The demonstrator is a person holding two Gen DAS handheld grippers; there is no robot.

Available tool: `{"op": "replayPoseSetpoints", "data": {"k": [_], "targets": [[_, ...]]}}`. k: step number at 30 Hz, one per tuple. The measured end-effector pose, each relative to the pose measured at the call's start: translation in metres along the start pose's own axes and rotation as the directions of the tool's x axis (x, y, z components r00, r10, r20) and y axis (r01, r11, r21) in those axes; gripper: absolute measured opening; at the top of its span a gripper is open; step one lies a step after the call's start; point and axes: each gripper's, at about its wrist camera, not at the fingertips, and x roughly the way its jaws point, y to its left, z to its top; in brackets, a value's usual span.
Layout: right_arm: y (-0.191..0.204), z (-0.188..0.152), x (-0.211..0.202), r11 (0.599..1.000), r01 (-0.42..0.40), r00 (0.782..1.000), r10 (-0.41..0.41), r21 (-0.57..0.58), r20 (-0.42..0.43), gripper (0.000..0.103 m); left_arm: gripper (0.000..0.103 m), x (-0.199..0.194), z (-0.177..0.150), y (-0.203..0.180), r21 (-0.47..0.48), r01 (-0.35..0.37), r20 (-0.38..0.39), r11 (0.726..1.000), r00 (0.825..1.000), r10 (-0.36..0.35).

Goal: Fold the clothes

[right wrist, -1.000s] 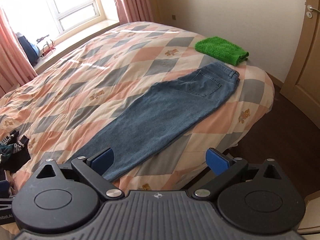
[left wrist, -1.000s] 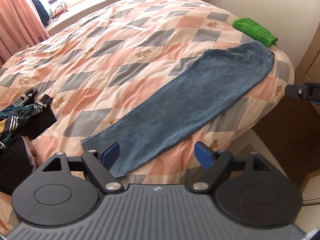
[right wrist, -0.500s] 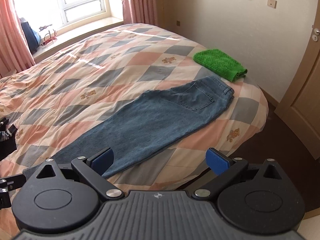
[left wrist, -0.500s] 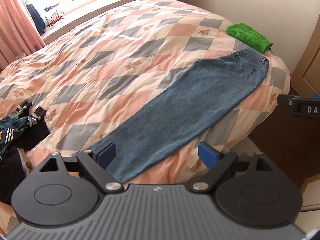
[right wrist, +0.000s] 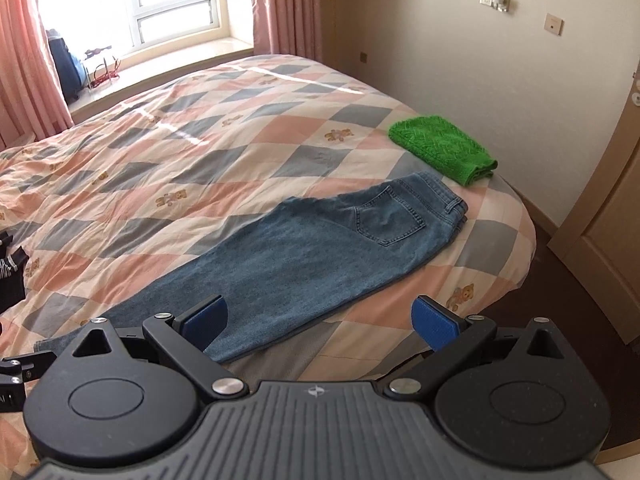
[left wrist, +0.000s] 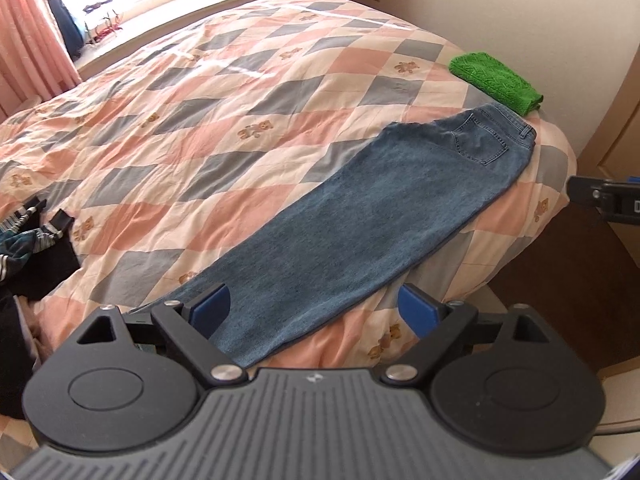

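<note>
Denim jeans [left wrist: 380, 216] lie flat, folded lengthwise, along the near edge of a bed [right wrist: 200, 168] with a checked quilt, green towel [right wrist: 444, 148] beside the waistband, pink curtains [right wrist: 280, 4] behind, both tools [left wrist: 316, 312] [right wrist: 320, 320] spread, empty.

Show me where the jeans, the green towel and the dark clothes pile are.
jeans [right wrist: 304, 264], right wrist view, middle of the leg.
green towel [right wrist: 440, 148], right wrist view, centre of its top.
dark clothes pile [left wrist: 36, 260], left wrist view, black fabric at the bed's left edge.
</note>
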Motion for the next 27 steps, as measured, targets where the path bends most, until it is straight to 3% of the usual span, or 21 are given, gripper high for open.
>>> {"op": "replayPoseSetpoints", "data": {"k": [6, 11, 14, 17, 19, 22, 25, 27], "targets": [[0.017, -0.016, 0.004, 0.998, 0.046, 0.999, -0.045, 0.051, -0.016, 0.101, 0.089, 0.023, 0.006, 0.061, 0.008, 0.029, -0.023, 1.000, 0.999, -0.029], [0.052, -0.042, 0.005, 0.981, 0.125, 0.992, -0.123, 0.151, -0.020, 0.101, 0.089, 0.042, 0.010, 0.132, 0.075, 0.064, -0.029, 0.995, 0.998, -0.062], [0.092, -0.059, -0.010, 0.972, 0.142, 0.988, -0.152, 0.186, 0.039, 0.100, 0.089, 0.050, 0.010, 0.173, 0.155, 0.091, -0.028, 0.984, 0.996, -0.088], [0.138, -0.079, -0.028, 0.972, 0.152, 0.976, -0.176, 0.182, 0.125, 0.100, 0.089, 0.059, 0.004, 0.211, 0.271, 0.151, -0.025, 0.951, 0.988, -0.149], [0.170, -0.097, -0.033, 0.974, 0.164, 0.969, -0.189, 0.159, 0.157, 0.100, 0.089, 0.072, -0.001, 0.232, 0.333, 0.194, -0.057, 0.923, 0.981, -0.186], [0.217, -0.123, -0.027, 0.981, 0.166, 0.977, -0.178, 0.104, 0.118, 0.100, 0.086, 0.097, -0.007, 0.262, 0.380, 0.267, -0.150, 0.885, 0.963, -0.226], [0.263, -0.150, -0.016, 0.991, 0.131, 0.990, -0.131, 0.005, 0.056, 0.099, 0.080, 0.123, -0.015, 0.284, 0.365, 0.332, -0.240, 0.870, 0.936, -0.257], [0.292, -0.167, -0.006, 0.993, 0.095, 0.995, -0.095, -0.068, -0.001, 0.098, 0.077, 0.141, -0.021, 0.299, 0.310, 0.375, -0.294, 0.873, 0.912, -0.288]]}}
